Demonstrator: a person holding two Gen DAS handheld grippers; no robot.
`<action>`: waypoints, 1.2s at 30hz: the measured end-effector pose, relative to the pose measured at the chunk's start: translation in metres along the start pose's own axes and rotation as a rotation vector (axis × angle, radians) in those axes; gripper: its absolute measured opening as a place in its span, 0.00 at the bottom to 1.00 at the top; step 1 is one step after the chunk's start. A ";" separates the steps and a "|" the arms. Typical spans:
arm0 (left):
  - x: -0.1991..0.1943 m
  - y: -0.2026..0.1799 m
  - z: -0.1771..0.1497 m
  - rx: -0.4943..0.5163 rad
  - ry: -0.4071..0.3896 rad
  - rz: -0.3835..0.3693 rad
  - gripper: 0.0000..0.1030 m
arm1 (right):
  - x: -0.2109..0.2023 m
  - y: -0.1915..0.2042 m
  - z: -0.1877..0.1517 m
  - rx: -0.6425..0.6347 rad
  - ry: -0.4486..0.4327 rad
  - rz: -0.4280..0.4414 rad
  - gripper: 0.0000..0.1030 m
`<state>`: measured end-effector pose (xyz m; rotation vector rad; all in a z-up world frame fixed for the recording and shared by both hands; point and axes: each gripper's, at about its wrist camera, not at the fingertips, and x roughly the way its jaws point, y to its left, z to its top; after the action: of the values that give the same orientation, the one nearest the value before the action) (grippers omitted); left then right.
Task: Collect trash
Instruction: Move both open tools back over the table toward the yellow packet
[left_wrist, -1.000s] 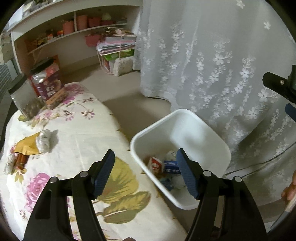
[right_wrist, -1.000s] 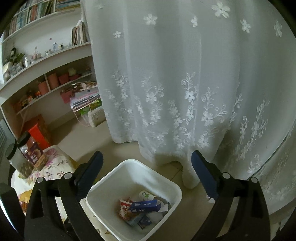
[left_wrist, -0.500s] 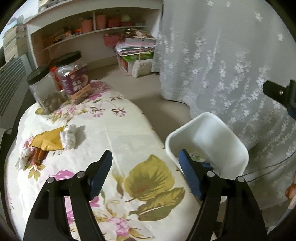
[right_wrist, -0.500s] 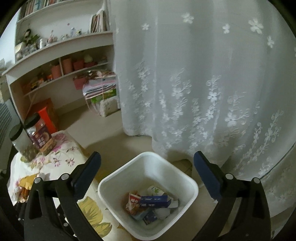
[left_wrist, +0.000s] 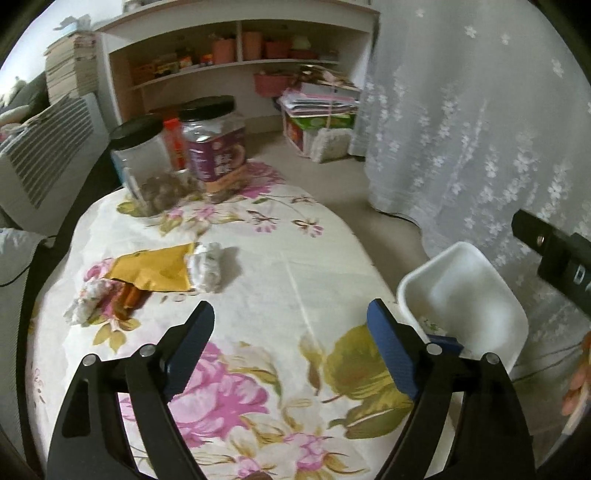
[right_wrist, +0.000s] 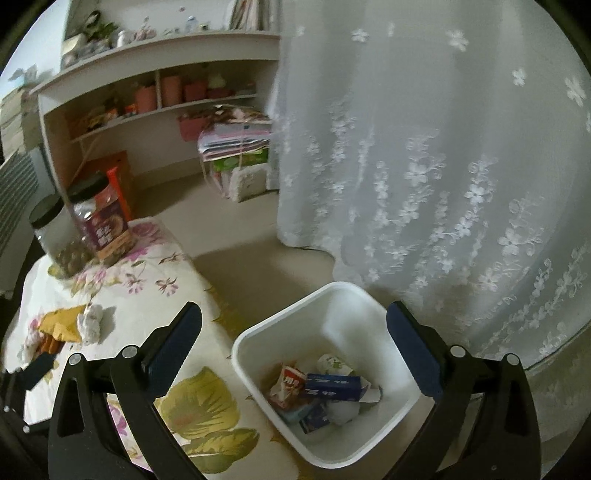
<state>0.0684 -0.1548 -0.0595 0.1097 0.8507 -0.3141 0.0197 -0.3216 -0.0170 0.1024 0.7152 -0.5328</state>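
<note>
A white bin (right_wrist: 332, 373) stands on the floor by the table's right edge; it holds a blue box (right_wrist: 334, 387) and several wrappers. It also shows in the left wrist view (left_wrist: 465, 295). On the flowered tablecloth (left_wrist: 280, 280) lie a yellow packet (left_wrist: 155, 269), a crumpled white tissue (left_wrist: 207, 267), a second tissue wad (left_wrist: 86, 301) and an orange-brown wrapper (left_wrist: 129, 297). My left gripper (left_wrist: 290, 343) is open and empty above the table, short of the trash. My right gripper (right_wrist: 293, 339) is open and empty above the bin.
Two black-lidded jars (left_wrist: 214, 144) stand at the table's far end. A lace curtain (right_wrist: 443, 166) hangs right of the bin. Shelves (left_wrist: 236, 62) and a stack of papers (left_wrist: 317, 107) stand beyond the floor. A radiator (left_wrist: 40, 155) is at the left.
My left gripper has swung left from over the bin to over the table, so the trash on the cloth is now ahead. My right gripper has drifted slightly and stays above the bin.
</note>
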 end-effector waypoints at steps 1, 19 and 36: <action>-0.001 0.005 0.000 -0.003 -0.005 0.012 0.80 | 0.001 0.005 -0.001 -0.009 0.002 0.004 0.93; -0.005 0.069 -0.003 -0.067 -0.011 0.129 0.82 | 0.005 0.074 -0.010 -0.129 0.028 0.059 0.93; 0.028 0.139 -0.014 -0.103 0.098 0.237 0.82 | 0.012 0.139 -0.026 -0.247 0.073 0.124 0.93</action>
<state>0.1188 -0.0266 -0.0939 0.1295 0.9391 -0.0423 0.0807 -0.1999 -0.0569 -0.0645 0.8347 -0.3206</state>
